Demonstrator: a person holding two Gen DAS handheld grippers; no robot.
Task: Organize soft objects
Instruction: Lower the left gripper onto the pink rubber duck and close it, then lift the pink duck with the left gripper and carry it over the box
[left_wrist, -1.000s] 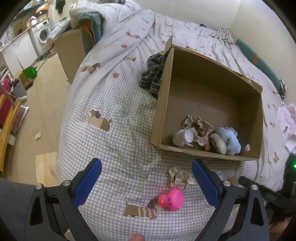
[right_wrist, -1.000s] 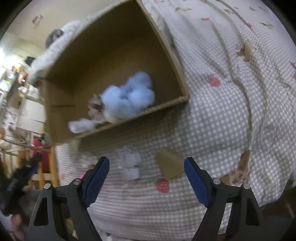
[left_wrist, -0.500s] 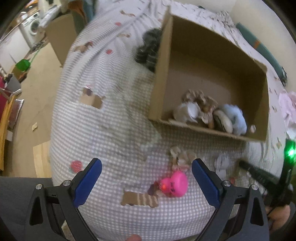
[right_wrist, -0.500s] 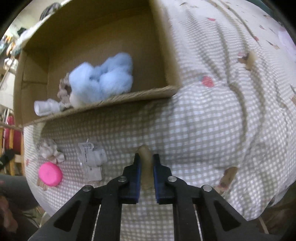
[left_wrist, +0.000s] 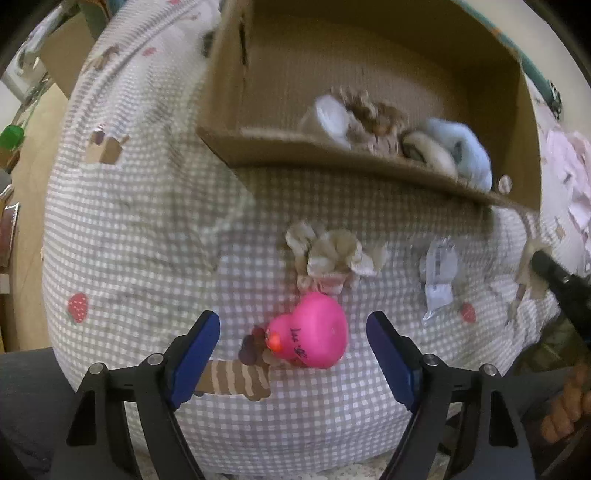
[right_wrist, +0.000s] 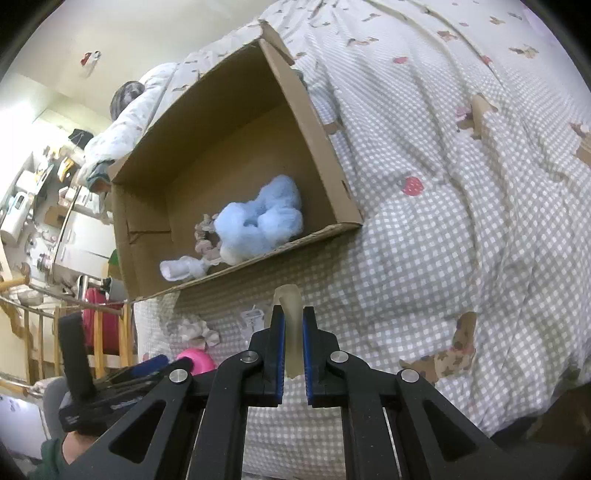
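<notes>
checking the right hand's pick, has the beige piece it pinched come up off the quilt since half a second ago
Yes. The beige piece, shut in the right gripper, now reaches up nearly to the cardboard box front edge.

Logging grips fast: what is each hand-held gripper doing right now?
Left hand-held gripper: jaws closing around the pink rubber duck, pads not yet touching it.
Right hand-held gripper: shut on a pale beige soft piece.

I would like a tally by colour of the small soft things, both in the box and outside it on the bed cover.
Pink: 1, the duck
Light blue: 1, the fluffy scrunchie
Beige or brown: 4, scrunchie in box, round pad, bow, held piece
White: 2, roll in box, clear packet
Total: 8
</notes>
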